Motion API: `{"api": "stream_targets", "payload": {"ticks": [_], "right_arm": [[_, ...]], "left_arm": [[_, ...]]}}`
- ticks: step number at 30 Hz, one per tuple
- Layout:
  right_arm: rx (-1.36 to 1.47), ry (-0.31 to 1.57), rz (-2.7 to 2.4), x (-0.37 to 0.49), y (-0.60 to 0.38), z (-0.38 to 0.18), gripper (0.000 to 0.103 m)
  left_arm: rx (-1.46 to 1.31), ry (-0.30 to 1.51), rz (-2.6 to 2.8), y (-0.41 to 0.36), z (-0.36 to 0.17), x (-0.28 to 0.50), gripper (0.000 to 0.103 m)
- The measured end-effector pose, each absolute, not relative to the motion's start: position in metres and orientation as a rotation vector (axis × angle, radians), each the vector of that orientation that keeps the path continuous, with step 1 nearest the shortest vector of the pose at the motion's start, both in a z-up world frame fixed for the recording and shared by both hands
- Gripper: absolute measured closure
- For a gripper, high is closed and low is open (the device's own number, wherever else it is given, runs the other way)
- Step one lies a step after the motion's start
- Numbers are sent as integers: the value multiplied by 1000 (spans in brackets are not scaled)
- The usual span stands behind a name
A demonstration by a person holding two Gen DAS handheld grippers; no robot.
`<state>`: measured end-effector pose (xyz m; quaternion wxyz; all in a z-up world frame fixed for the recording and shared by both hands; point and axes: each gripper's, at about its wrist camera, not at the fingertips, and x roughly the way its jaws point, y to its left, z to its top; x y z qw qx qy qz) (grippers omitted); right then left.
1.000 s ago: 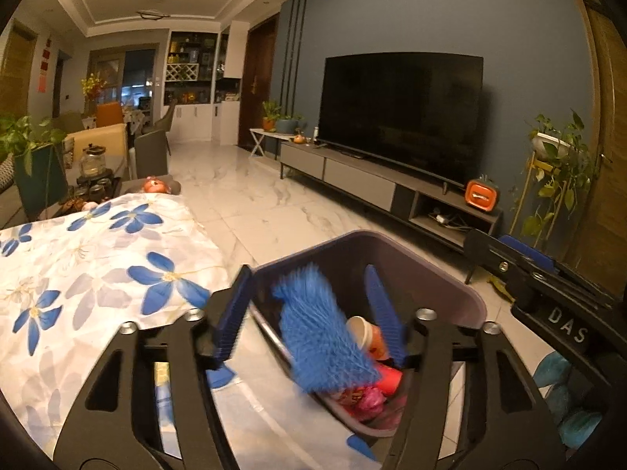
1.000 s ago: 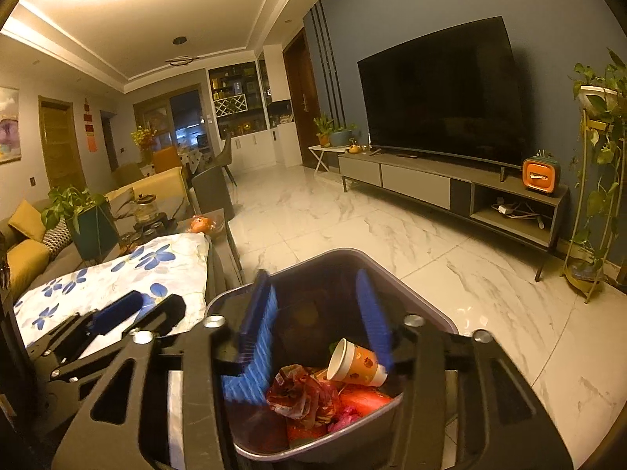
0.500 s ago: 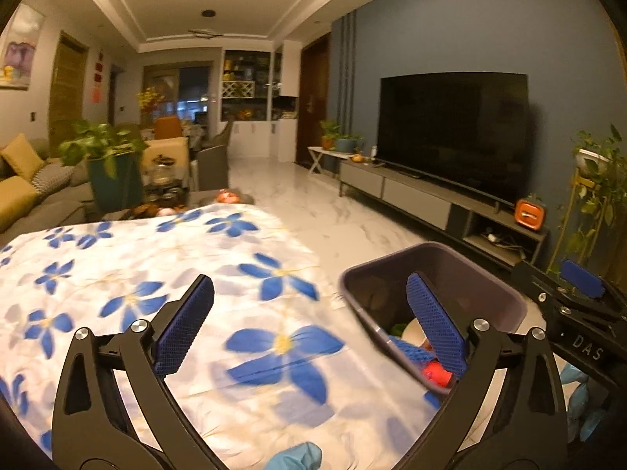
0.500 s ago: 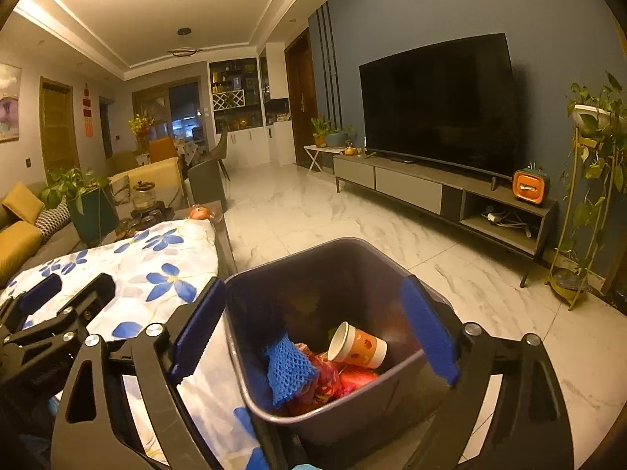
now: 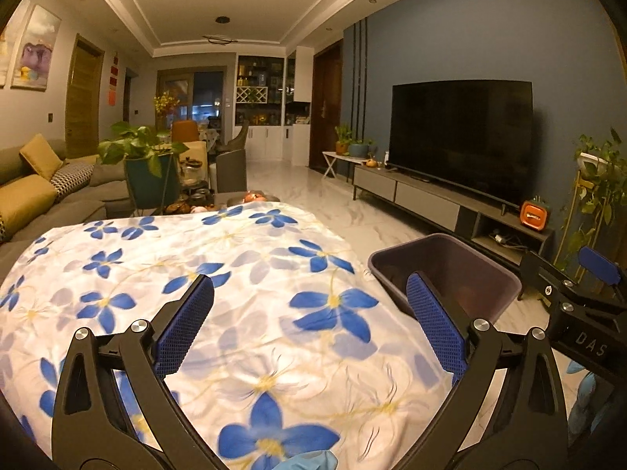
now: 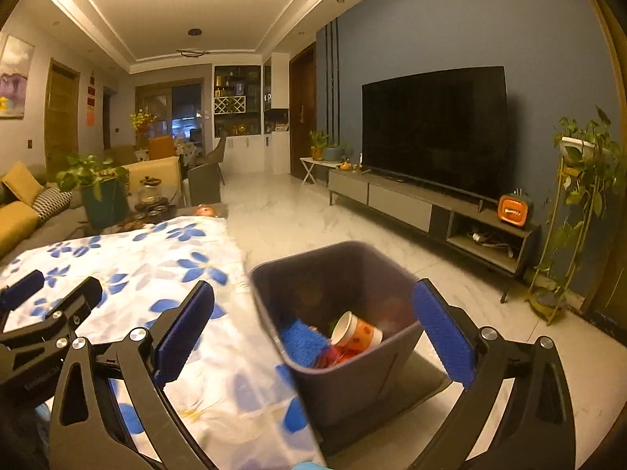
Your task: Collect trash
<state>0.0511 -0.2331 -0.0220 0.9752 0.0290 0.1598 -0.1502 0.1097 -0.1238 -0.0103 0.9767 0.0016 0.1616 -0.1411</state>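
Grey plastic bin (image 6: 352,372) stands on the floor beside the flowered tablecloth (image 5: 235,274), its paper cup (image 6: 354,333) and blurred wrappers half hidden by the rim, while left gripper (image 5: 309,329) and right gripper (image 6: 313,329) gape empty.

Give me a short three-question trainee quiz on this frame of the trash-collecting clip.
1. True or false: the left gripper holds trash.
2. The paper cup lies: A) on the tablecloth B) in the bin C) on the floor.
3. Fill in: beside the cup in the bin lies a blue ____.

Key: 1 false, both the left and the right gripper are open and empty; 2 B; 3 mesh piece.
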Motion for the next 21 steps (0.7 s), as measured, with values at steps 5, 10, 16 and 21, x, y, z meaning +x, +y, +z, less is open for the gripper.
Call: {"api": "stream_targets", "payload": {"ticks": [5,10,16,21], "right_arm": [[58,305,-302,27,-212,-15,6],[53,299,-310,5,-197,-14,6],[49,289,-305,-15,-184,-16,6],[48,290,-295,-24,-176,-18,6]], "left_arm": [[-13,309,-284,-104,-6,83,6],[-15,311,-280,-91,-7,65,6],[-37,320,-279,-77,-9,48,6],[-49,319,-274,-67,-8,38,6]]}}
